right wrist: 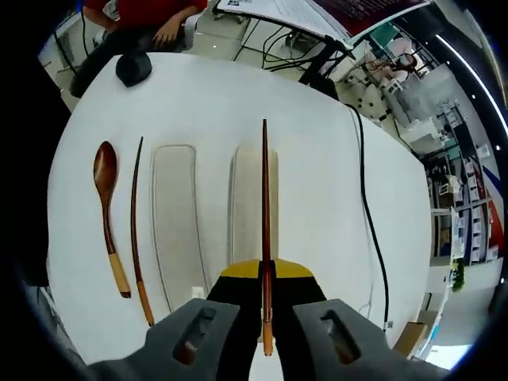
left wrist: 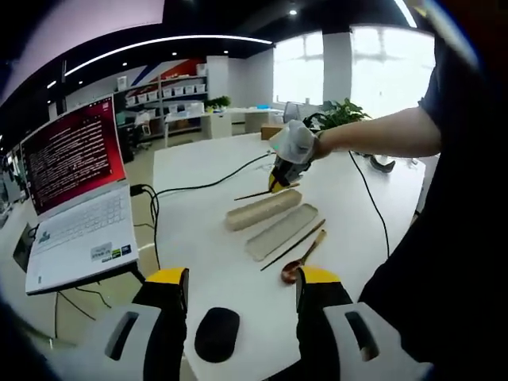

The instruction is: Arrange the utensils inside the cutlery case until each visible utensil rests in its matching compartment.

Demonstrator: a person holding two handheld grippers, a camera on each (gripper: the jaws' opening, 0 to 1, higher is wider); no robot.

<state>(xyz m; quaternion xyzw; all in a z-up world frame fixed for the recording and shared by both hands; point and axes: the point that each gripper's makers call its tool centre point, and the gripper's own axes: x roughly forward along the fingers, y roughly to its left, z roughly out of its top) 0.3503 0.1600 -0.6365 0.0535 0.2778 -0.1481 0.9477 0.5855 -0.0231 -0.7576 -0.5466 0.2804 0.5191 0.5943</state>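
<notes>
**One chopstick lifted, nothing yet seated in the case**

Progress, judged from layout:
- Right gripper (right wrist: 266, 305) clamped on a dark chopstick (right wrist: 265, 206), held lengthwise above the case half on the right in the right gripper view (right wrist: 252, 171). Seen too in the left gripper view, right gripper (left wrist: 279, 181) at the far end of the case, stick tip poking out sideways.
- Second chopstick (right wrist: 135, 214) flat on the white table (right wrist: 317, 119), just beside the other case half (right wrist: 175, 222). Not in any compartment.
- Spoon (right wrist: 105, 198) alongside that chopstick, on its outer side, also on the bare table.
- Both trays apparently bare inside. So: zero utensils placed, one in transit, two left to pick up.
- Left gripper (left wrist: 242, 286) released, jaws spread and holding nothing, hovering near a black mouse (left wrist: 217, 333).

Materials and shapes:
- Case halves: pale beige, matte, long shallow troughs with rounded ends; faintly speckled, plastic or fibre composite by guess.
- Chopsticks: thin, tapered, dark reddish wood, lighter toward the butt end.
- Spoon: glossy brown oval bowl, slim handle ending in a pale tan section.
- Table: smooth, white, slightly reflective. Open laptop (left wrist: 79, 198) at its edge, black cable (right wrist: 367, 198) trailing across.
</notes>
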